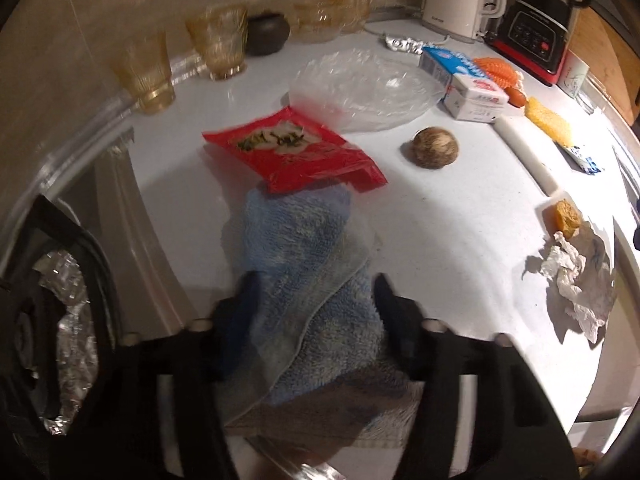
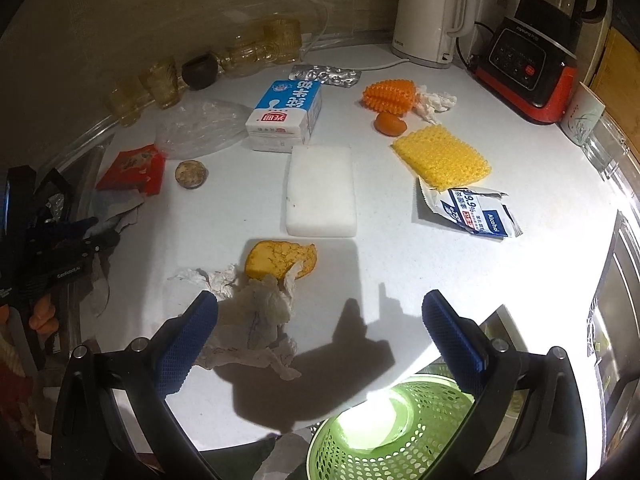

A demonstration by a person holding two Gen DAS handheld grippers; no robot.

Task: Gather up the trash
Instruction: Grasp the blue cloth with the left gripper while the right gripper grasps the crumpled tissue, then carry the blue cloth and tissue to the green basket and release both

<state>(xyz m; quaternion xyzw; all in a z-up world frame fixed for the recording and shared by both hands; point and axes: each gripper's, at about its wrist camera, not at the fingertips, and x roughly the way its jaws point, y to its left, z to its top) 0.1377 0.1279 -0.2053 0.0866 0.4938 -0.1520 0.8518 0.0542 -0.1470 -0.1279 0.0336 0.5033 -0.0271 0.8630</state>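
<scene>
My left gripper (image 1: 316, 296) is open, its fingers either side of a blue towel (image 1: 312, 264) with a clear wrapper over it. A red snack packet (image 1: 296, 152) lies just beyond, then a clear plastic bag (image 1: 360, 88). My right gripper (image 2: 320, 320) is open and empty above the counter, with crumpled tissue (image 2: 252, 320) by its left finger (image 2: 188, 344) and an orange peel (image 2: 280, 260) beyond. A torn alcohol wipe packet (image 2: 468, 212) lies to the right. A green perforated basket (image 2: 392, 428) sits below the counter edge.
A milk carton (image 2: 286, 116), white sponge (image 2: 320, 192), yellow scrubber (image 2: 440, 156), orange brush (image 2: 390, 96), foil blister (image 2: 324, 74) and round brown fruit (image 2: 191, 174) lie on the white counter (image 2: 400, 264). Amber glasses (image 1: 218, 40), kettle (image 2: 430, 12) and blender (image 2: 524, 60) stand at the back.
</scene>
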